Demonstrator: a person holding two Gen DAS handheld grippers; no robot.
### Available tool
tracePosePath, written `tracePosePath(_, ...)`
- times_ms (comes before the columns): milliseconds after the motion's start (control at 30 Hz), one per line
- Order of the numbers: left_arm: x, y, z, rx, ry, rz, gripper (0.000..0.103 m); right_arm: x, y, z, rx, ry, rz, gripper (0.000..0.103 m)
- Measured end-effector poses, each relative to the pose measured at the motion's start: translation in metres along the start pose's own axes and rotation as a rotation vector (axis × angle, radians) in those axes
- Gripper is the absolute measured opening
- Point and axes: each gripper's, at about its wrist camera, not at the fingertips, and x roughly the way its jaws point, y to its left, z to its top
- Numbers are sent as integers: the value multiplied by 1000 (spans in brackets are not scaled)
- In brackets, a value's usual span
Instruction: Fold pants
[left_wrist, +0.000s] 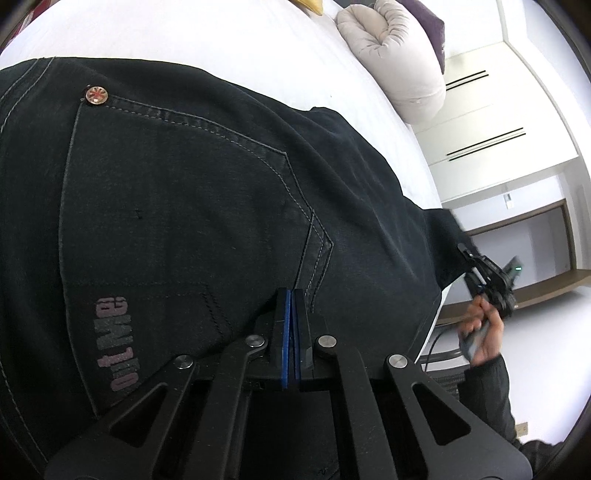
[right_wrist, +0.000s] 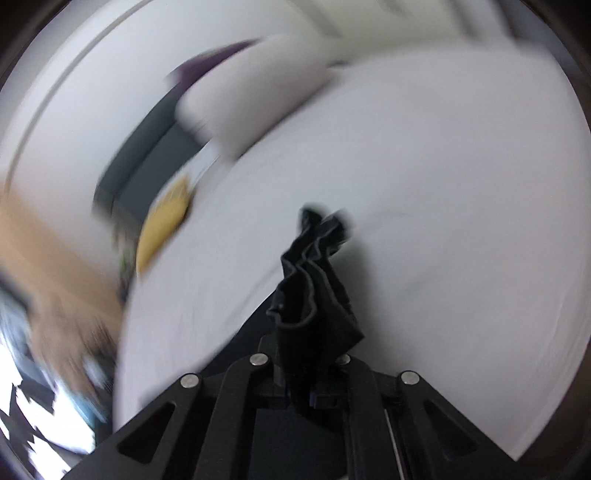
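— Nearest the left lens, the left tongs (left_wrist: 292, 295) are seen clenched, blue pads pressed together over the dark pants (left_wrist: 184, 203). Is cloth pinched there?

— That cannot be told from this view; the fingertips sit against the denim close to the pointed foot of the back pocket (left_wrist: 177, 206), but no fold is seen rising between the pads. A pinning role is judged likely, so that the seat stays put while the other end is carried.

— And where are the pants laid?

— They are spread seat-up on the white bed (left_wrist: 221, 40), with the rivet (left_wrist: 96, 96) at the pocket corner on the left and a printed logo (left_wrist: 116, 343) below it. Further right, a pale pillow (left_wrist: 391, 55) is seen at the bed's far side (a purple cushion is tucked behind it), and at the right edge the right tongs (left_wrist: 463, 251) are seen at the pants' edge, held in a hand (left_wrist: 484, 332).

— What is shown by the right camera?

— On its left a blurred yellow object (right_wrist: 162, 229) is made out at the bed's edge. In the middle, a bunched, ridged end of black cloth (right_wrist: 314, 280) is clamped by the right tongs (right_wrist: 310, 347), standing up out of them over the sheet (right_wrist: 443, 184).

— Why is it held so?

— It is judged that this end is gripped firmly so that it can be brought across for the fold. Heavy blur is noted throughout that view, so finer detail is left unsaid.
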Motion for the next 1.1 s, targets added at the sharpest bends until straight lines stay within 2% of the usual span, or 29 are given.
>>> tracePosePath(67, -1, 0, 1, -3, -3, 1, 1, -2, 52, -25, -222, 26, -42, 7)
tracePosePath(133, -3, -1, 1, -8, -10, -1, 1, 2, 107, -72, -500, 62, -89, 7)
tracePosePath(233, -6, -4, 3, -9, -14, 1, 1, 21, 145, -133, -780, 126, -145, 7)
tracePosePath(300, -8, -10, 4, -10, -13, -2, 1, 43, 154, -172, -953, 164, -239, 7)
tracePosePath(367, -9, -16, 7, -19, -19, -27, 1, 45, 155, -184, -1011, 128, -281, 7)
tracePosePath(467, -5, -28, 12, -28, -14, -62, 1, 40, 151, -178, -978, 110, -276, 7)
tracePosePath(533, 3, -36, 18, -38, 5, -84, 2, 34, 154, -178, -1003, 74, -290, 7)
tracePosePath(600, 11, -46, 26, -43, 19, -112, 9, 24, 163, -181, -1015, 35, -291, 7)
tracePosePath(633, 16, -53, 30, -46, 26, -134, 15, 19, 169, -183, -1020, 22, -289, 7)
tracePosePath(667, 19, -59, 34, -50, 30, -148, 25, 16, 174, -187, -1035, 11, -290, 7)
tracePosePath(700, 22, -64, 37, -52, 35, -163, 49, 13, 182, -192, -1063, -4, -292, 7)
tracePosePath(767, 26, -74, 45, -52, 26, -182, 81, 9, 197, -205, -1094, -19, -286, 7)
tracePosePath(800, 28, -77, 48, -49, 20, -186, 83, 9, 202, -210, -1105, -17, -281, 7)
tracePosePath(1000, 52, -73, 57, -122, 118, -197, 83, 8, 230, -225, -1116, -34, -238, 7)
tracePosePath(1100, 56, -74, 61, -130, 127, -195, 83, 5, 247, -234, -1147, -52, -216, 7)
